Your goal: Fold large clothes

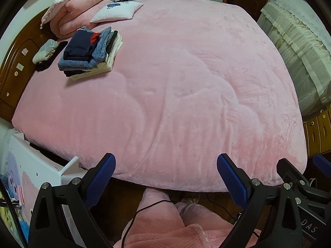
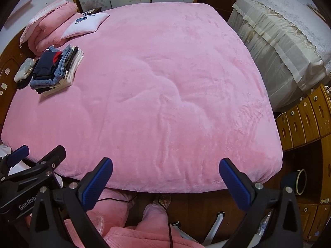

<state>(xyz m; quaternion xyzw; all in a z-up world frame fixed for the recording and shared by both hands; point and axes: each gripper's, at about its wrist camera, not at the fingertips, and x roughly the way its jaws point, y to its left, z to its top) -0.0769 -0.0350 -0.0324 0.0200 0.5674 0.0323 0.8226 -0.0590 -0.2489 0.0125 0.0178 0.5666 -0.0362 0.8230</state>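
A stack of folded clothes [image 1: 89, 51], dark navy on top with denim and cream pieces under it, lies at the far left of the pink bed [image 1: 175, 93]; it also shows in the right wrist view [image 2: 54, 70]. My left gripper [image 1: 165, 177] is open and empty above the bed's near edge. My right gripper [image 2: 165, 181] is open and empty beside it, also at the near edge. The right gripper shows at the right of the left wrist view [image 1: 300, 175]. No unfolded garment lies on the bed [image 2: 165, 93].
A folded pink quilt [image 1: 76, 10] and a white pillow [image 1: 118, 12] sit at the headboard. A small grey bundle [image 1: 44, 50] lies left of the stack. A cloth-covered piece of furniture [image 2: 285, 41] and wooden drawers [image 2: 306, 119] stand to the right. A white box [image 1: 35, 165] is at left.
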